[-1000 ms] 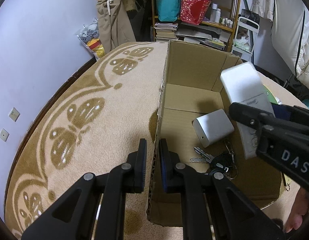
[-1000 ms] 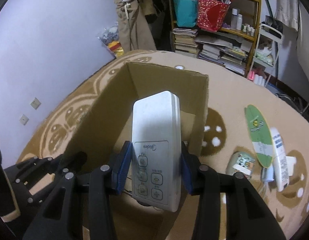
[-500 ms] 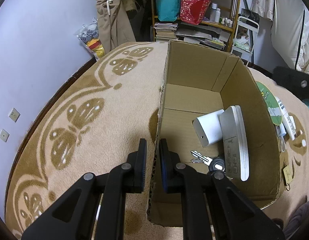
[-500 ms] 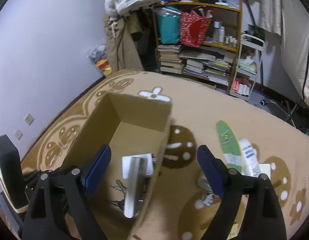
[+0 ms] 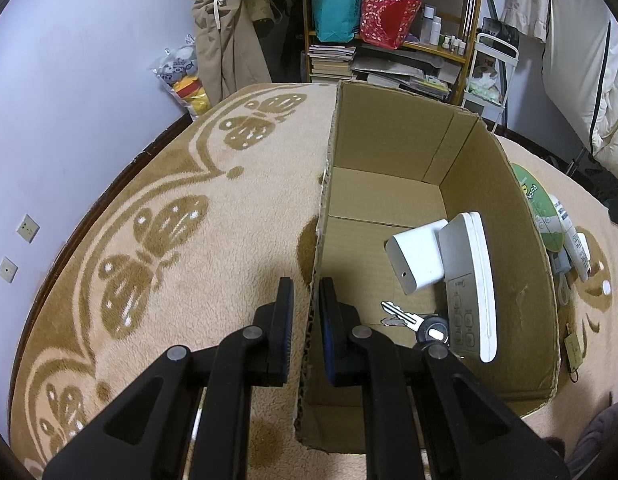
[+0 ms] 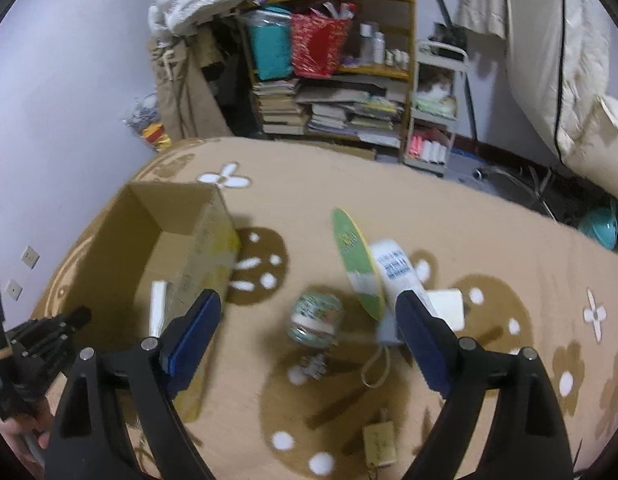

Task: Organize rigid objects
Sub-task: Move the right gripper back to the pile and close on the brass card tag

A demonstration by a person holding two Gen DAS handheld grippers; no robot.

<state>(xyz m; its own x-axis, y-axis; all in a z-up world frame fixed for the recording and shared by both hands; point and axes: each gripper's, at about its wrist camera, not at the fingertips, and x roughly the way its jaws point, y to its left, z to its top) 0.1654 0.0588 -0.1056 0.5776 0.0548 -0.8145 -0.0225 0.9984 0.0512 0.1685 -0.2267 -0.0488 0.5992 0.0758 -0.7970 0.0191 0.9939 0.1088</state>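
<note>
Brown corrugated cardboard box [image 5: 389, 152] stood open on the beige patterned carpet [image 5: 189, 200], and our left gripper [image 5: 307, 316] was clamped narrow on its left wall, which we judged was to keep the light box from sliding while things went in. Inside, against the right wall, a white rectangular remote control [image 5: 469, 280] stood on its edge beside a white plastic cube-shaped adapter [image 5: 419, 258], with a silver key on a black fob [image 5: 409, 320] just near of them on the box floor. Our right gripper [image 6: 305, 340] hung above the carpet to the right of the box, jaws wide apart and holding nothing, pointing steeply downward, its view blurred. Below it lay a small round green-patterned tin [image 6: 315, 316], and just right of that a flat green oval fan [image 6: 355, 260] and a white printed tube [image 6: 397, 268]. We judged those loose items were next to be collected.
</note>
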